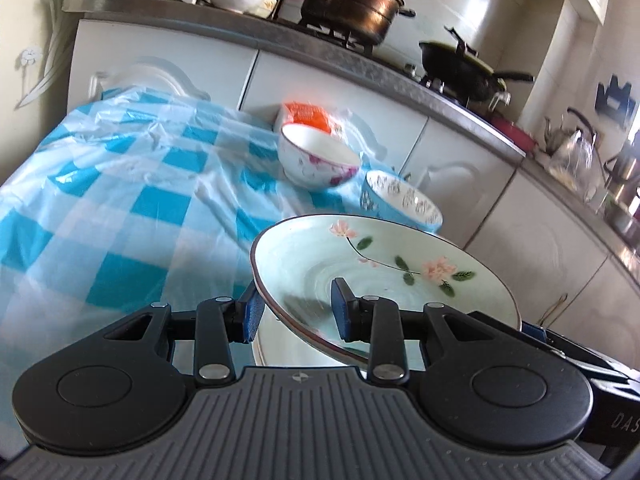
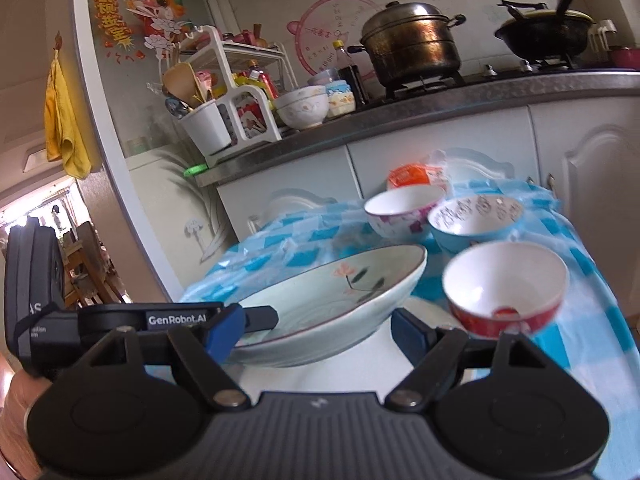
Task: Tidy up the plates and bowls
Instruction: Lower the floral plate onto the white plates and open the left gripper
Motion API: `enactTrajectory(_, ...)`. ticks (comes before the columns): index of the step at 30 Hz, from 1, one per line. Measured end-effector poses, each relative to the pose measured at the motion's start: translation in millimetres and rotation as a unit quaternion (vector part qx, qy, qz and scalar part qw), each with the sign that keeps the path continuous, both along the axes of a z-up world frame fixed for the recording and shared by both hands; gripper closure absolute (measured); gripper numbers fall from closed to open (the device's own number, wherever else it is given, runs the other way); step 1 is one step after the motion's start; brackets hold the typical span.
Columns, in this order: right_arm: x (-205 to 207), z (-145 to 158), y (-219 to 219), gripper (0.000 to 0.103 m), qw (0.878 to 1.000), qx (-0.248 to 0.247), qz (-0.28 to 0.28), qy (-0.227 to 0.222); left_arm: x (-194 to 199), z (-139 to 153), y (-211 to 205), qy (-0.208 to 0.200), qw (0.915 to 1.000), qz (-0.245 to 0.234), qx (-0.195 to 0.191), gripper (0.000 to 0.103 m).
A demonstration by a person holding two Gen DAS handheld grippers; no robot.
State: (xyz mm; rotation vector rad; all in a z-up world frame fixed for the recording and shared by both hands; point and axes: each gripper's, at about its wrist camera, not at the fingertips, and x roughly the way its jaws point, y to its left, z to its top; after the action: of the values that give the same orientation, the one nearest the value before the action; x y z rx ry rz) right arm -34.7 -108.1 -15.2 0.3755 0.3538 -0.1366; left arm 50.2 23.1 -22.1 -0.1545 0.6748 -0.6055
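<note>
Left gripper (image 1: 298,308) clamps floral plate (image 1: 384,264) rim, centre frame; right gripper (image 2: 316,332) jaws apart, empty, red bowl (image 2: 504,288) beyond right finger.

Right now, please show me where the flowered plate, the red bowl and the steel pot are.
flowered plate (image 1: 384,264), left wrist view, inner surface.
red bowl (image 2: 504,280), right wrist view, white inside.
steel pot (image 2: 416,46), right wrist view, side wall.

three bowls (image 2: 476,216) stand behind the plate (image 2: 328,300).
</note>
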Motion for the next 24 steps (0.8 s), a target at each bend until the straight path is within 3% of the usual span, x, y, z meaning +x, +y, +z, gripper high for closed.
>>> enactTrajectory(6,-11,-14,0,0.022,1.0,0.019,-0.005,0.017,-5,-4,-2,-0.007,0.9995,0.001,0.03,0.065)
enactTrajectory(14,-18,-19,3,0.021,1.0,0.003,-0.006,0.028,-12,-9,-7,-0.036,0.9973,0.003,0.063,0.068)
enactTrajectory(16,-22,-18,5,0.022,1.0,-0.009,0.003,0.015,-17,-8,-10,-0.045,0.9967,-0.003,0.067,0.068)
enactTrajectory(18,-24,-11,13,0.023,0.999,-0.031,0.018,0.0,-21,-8,-11,-0.049,0.9964,-0.008,0.069,0.077)
enactTrajectory(21,-25,-7,24,0.022,0.997,-0.077,0.017,0.0,-18,-12,-7,-0.026,0.9974,-0.01,0.066,0.076)
enactTrajectory(24,-28,-8,21,0.017,0.998,-0.063,0.022,-0.009,-21,-13,-6,-0.031,0.9972,-0.012,0.067,0.076)
